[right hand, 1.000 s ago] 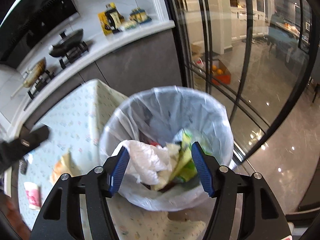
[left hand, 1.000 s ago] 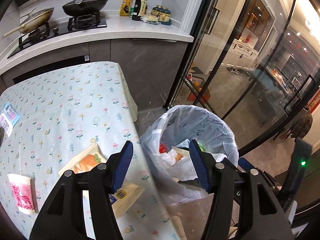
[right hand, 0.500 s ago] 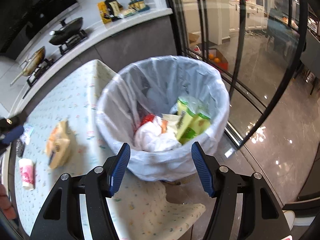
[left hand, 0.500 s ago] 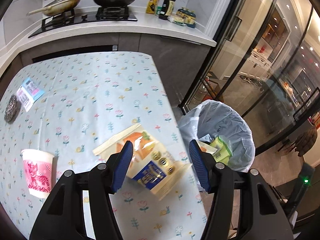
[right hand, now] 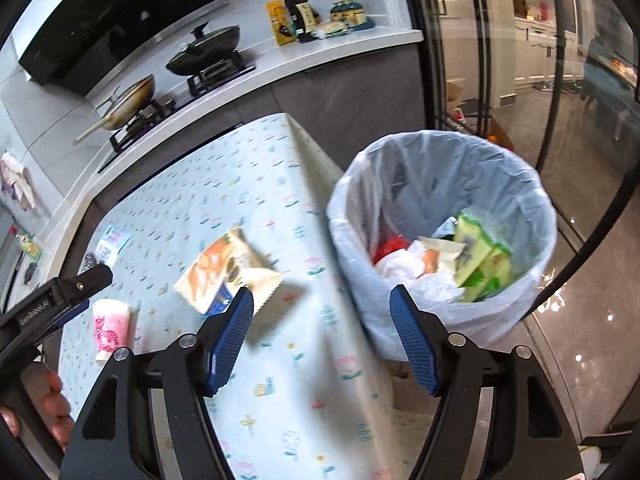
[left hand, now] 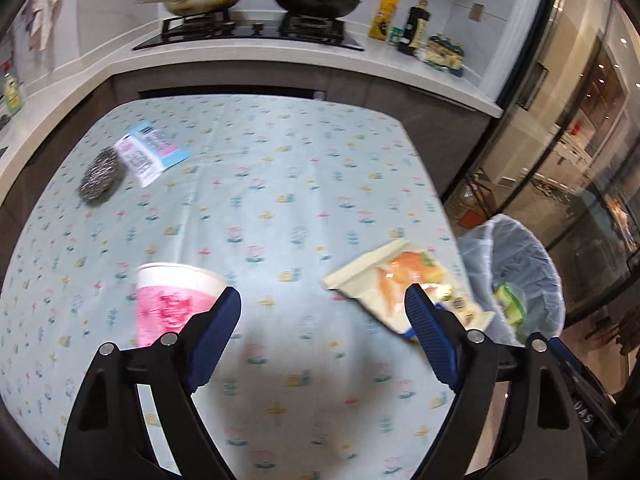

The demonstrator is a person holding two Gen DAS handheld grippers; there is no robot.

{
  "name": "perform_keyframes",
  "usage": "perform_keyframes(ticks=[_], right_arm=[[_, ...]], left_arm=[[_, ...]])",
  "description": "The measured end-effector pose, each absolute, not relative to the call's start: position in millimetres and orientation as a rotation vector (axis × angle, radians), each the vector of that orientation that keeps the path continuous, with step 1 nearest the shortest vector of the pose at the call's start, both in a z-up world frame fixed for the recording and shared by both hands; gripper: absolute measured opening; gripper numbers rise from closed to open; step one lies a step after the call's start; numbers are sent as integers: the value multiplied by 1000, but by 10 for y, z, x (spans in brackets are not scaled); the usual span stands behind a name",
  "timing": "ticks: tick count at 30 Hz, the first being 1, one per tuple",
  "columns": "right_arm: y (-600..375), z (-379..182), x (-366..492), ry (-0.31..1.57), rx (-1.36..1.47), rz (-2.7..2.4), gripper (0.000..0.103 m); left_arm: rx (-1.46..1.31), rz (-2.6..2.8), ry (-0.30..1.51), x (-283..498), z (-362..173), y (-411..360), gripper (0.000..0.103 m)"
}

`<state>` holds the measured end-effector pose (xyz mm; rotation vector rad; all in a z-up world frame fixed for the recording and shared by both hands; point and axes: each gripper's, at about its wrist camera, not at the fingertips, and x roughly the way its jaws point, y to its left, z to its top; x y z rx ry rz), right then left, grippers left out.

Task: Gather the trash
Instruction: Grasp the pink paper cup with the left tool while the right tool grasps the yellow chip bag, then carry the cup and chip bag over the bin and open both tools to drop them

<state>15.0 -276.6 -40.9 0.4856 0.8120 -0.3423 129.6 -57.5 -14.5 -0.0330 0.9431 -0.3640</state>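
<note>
A bin lined with a clear bag point(right hand: 440, 184) stands by the table's right edge and holds several wrappers; it also shows in the left wrist view point(left hand: 520, 256). A cream snack bag point(left hand: 400, 284) point(right hand: 224, 268) lies on the floral tablecloth point(left hand: 260, 184) near that edge. A pink paper cup point(left hand: 172, 300) point(right hand: 110, 328) lies on its side. A blue-and-white wrapper point(left hand: 150, 152) and a steel scourer point(left hand: 100, 176) lie far left. My left gripper point(left hand: 322, 316) is open and empty above the cloth between cup and snack bag. My right gripper point(right hand: 322, 320) is open and empty between snack bag and bin.
A kitchen counter point(left hand: 260, 52) with a stove, two pans and bottles runs behind the table. Glass doors point(right hand: 500, 60) stand right of the bin. The left gripper's body point(right hand: 52, 304) and the holding hand show at the left of the right wrist view.
Both grippers have swung left from over the bin toward the table. The left wrist view now centres on the tablecloth, with the cup and snack bag near its fingers.
</note>
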Motion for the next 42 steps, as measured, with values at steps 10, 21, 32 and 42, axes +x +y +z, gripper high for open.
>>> perform_keyframes(ticks=[10,21,32,42], right_arm=[[-2477,-676,406,871,538,-270,72],[-2481,-822,696,888,597,-250,76],[-2363,-903,940,894,580,-214,62],[-2260,-836,929,880,559,-149,15]], left_arm=[[-73,-232,1030,1503,-581,61,89],[-71,-212,1086,1622,-875,160,90],[-72,-230,1109,1723,-1009,194,74],[-47,-257,1064,1642,-838,85,65]])
